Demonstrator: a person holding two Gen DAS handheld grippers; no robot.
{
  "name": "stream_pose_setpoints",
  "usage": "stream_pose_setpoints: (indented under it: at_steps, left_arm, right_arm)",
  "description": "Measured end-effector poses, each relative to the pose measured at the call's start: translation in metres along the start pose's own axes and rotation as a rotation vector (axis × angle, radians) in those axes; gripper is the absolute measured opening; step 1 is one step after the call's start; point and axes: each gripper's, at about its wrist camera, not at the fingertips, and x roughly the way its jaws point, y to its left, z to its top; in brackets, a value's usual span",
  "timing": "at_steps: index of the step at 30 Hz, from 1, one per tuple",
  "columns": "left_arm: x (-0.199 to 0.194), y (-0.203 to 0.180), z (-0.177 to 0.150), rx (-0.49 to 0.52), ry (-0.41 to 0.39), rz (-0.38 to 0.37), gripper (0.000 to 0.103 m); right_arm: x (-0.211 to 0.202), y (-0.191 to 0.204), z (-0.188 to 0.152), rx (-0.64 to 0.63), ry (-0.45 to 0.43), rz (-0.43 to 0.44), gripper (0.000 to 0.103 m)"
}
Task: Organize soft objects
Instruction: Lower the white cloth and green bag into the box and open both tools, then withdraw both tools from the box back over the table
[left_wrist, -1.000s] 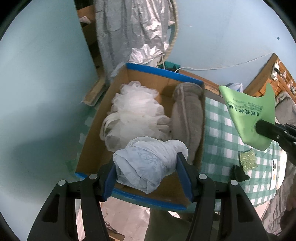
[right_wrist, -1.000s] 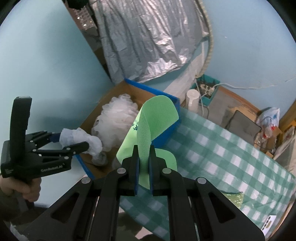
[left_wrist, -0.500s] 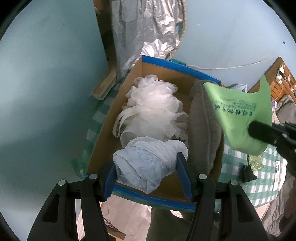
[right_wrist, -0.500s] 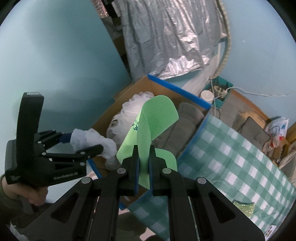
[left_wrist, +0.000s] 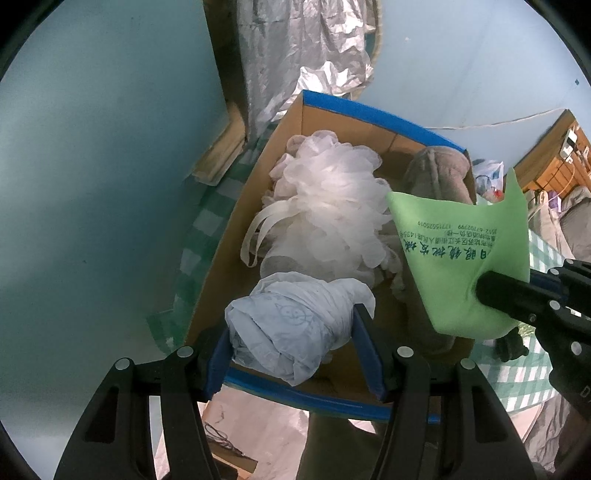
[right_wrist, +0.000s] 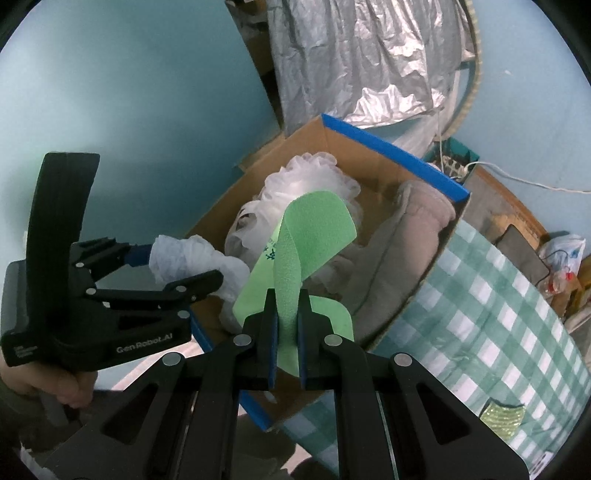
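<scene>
My left gripper (left_wrist: 295, 332) is shut on a crumpled pale blue plastic bag (left_wrist: 291, 325) and holds it above the near end of a cardboard box (left_wrist: 218, 266) with blue-taped rims. My right gripper (right_wrist: 286, 314) is shut on a green cloth (right_wrist: 310, 229) with printed text and holds it over the box. The box holds a white mesh bath pouf (left_wrist: 328, 206) and a grey plush item (left_wrist: 436, 173). In the right wrist view the left gripper (right_wrist: 177, 269), the bag (right_wrist: 184, 258), the pouf (right_wrist: 306, 177) and the grey plush (right_wrist: 399, 251) show.
The box sits at the end of a table with a green checked cloth (right_wrist: 498, 302). A yellow-green scrub pad (right_wrist: 502, 417) lies on it. Silver foil sheeting (right_wrist: 365, 55) hangs behind the box. A blue wall (left_wrist: 92, 147) stands left. A wooden shelf (left_wrist: 554, 155) is far right.
Both grippers have moved in over the box. The green cloth has come from the table side to above the grey plush and pouf. The bag stays gripped.
</scene>
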Motion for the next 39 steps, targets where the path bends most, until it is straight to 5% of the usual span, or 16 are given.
stream_pose_setpoints:
  at_steps: [5, 10, 21, 39]
  left_arm:
    - [0.002, 0.004, 0.0, -0.007, 0.005, 0.009, 0.063]
    - [0.002, 0.007, 0.002, -0.018, 0.01, 0.017, 0.073]
    - [-0.006, 0.0, 0.006, 0.003, -0.008, 0.013, 0.076]
    - [-0.028, -0.047, 0.011, 0.062, -0.048, -0.018, 0.076]
  right_arm:
    - [0.001, 0.001, 0.002, 0.003, -0.006, -0.018, 0.018]
    - [-0.003, 0.001, 0.004, 0.017, -0.027, -0.033, 0.046]
    - [-0.019, -0.013, 0.009, 0.059, -0.066, -0.066, 0.058]
    - [-0.051, -0.058, -0.011, 0.153, -0.089, -0.112, 0.06]
